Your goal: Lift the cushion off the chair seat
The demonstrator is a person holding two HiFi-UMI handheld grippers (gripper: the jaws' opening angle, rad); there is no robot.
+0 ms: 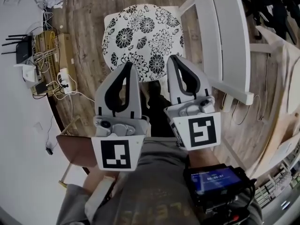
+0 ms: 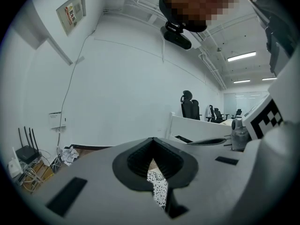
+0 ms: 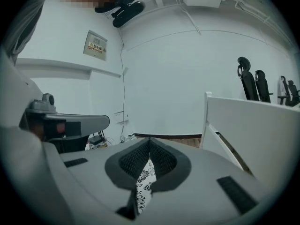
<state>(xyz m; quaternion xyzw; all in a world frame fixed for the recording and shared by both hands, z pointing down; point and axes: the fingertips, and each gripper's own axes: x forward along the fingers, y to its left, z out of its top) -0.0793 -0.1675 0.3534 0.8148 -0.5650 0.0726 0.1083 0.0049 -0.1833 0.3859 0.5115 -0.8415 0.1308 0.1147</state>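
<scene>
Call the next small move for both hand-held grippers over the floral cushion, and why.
Probably open both jaws. The left hand-held gripper and right hand-held gripper are shut and empty, by the near edge of the floral cushion, which lies flat and ungripped on the white chair. Shut jaws cannot pinch that edge.

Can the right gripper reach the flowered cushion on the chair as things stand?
Probably yes: nothing stands between the right gripper and the cushion, though its shut jaws must open first.

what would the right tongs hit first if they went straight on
Probably the floral cushion: the right tongs point slightly down at its near edge, with nothing visible between. Depth is unclear.
</scene>
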